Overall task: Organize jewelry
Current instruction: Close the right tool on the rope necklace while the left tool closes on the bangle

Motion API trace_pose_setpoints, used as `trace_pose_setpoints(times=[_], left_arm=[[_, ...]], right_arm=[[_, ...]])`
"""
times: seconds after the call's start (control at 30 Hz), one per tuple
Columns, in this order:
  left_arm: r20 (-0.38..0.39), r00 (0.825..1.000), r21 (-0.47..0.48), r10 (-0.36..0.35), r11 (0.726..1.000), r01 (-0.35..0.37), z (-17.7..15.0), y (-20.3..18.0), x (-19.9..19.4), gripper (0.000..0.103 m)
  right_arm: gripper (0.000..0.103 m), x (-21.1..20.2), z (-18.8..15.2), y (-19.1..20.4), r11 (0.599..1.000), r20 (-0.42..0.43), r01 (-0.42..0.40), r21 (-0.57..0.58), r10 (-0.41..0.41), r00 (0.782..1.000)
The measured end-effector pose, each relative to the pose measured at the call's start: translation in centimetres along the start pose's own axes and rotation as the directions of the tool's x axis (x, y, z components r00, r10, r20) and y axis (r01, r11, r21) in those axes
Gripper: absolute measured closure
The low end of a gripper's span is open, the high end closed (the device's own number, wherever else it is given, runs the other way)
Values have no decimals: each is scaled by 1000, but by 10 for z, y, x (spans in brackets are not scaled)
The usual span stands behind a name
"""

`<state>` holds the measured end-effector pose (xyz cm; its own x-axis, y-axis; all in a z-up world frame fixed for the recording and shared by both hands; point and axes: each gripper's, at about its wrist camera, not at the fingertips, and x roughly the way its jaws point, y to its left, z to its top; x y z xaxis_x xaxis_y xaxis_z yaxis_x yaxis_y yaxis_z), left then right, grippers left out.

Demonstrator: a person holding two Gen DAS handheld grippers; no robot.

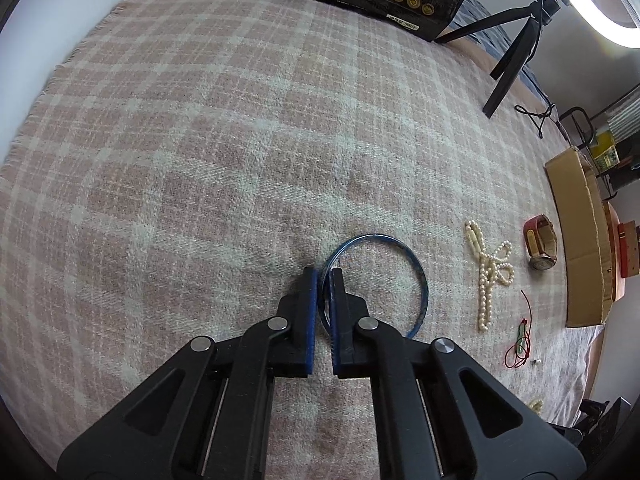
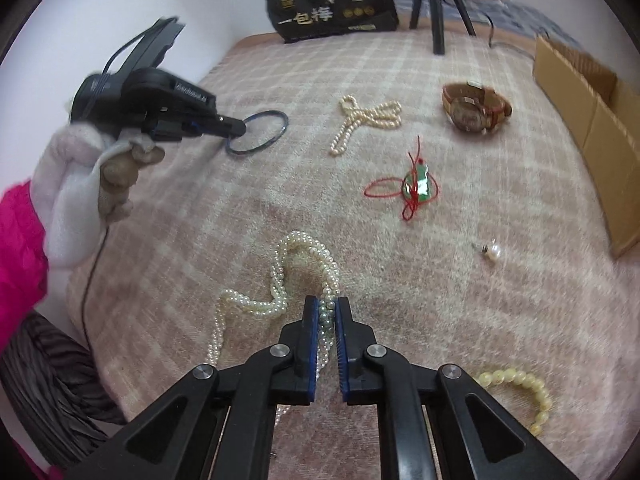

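Jaws of both grippers are pinching: the left gripper (image 1: pixel 323 276) on the bangle (image 1: pixel 416 276) rim, the right gripper (image 2: pixel 325 305) on the pearl rope (image 2: pixel 280 280), which trails left and could snag the blanket (image 2: pixel 400 280) if lifted.

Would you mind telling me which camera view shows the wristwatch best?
The right wrist view: the wristwatch lies toward the upper right on the plaid blanket, with its dial and tan strap both visible. In the left wrist view the wristwatch sits small and distorted near the right edge, beside the cardboard box.
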<state>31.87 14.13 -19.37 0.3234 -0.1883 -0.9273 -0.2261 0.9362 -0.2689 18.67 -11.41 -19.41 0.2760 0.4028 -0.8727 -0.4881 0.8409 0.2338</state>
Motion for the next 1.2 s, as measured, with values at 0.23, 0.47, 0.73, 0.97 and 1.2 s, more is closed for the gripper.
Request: trace_pose_setpoints(times=[0.23, 0.47, 0.73, 0.97, 1.2], left_arm=[[4, 1000, 8, 9, 1000, -9, -13, 3, -8, 100], [6, 1000, 16, 15, 1000, -15, -17, 3, -9, 100], [23, 1000, 25, 0, 1000, -1, -20, 4, -21, 101], [79, 996, 47, -34, 998, 30, -23, 4, -52, 101], [115, 990, 54, -75, 996, 69, -29, 0, -76, 102]], right_arm=[[95, 9, -2, -8, 999, -31, 19, 36, -18, 999], [94, 20, 6, -3, 999, -40, 34, 0, -34, 999], [97, 8, 12, 6, 998, 6, 47, -51, -47, 999], [97, -26, 17, 8, 998, 97, 43, -52, -37, 995], [97, -45, 17, 11, 996, 152, 51, -67, -40, 988]])
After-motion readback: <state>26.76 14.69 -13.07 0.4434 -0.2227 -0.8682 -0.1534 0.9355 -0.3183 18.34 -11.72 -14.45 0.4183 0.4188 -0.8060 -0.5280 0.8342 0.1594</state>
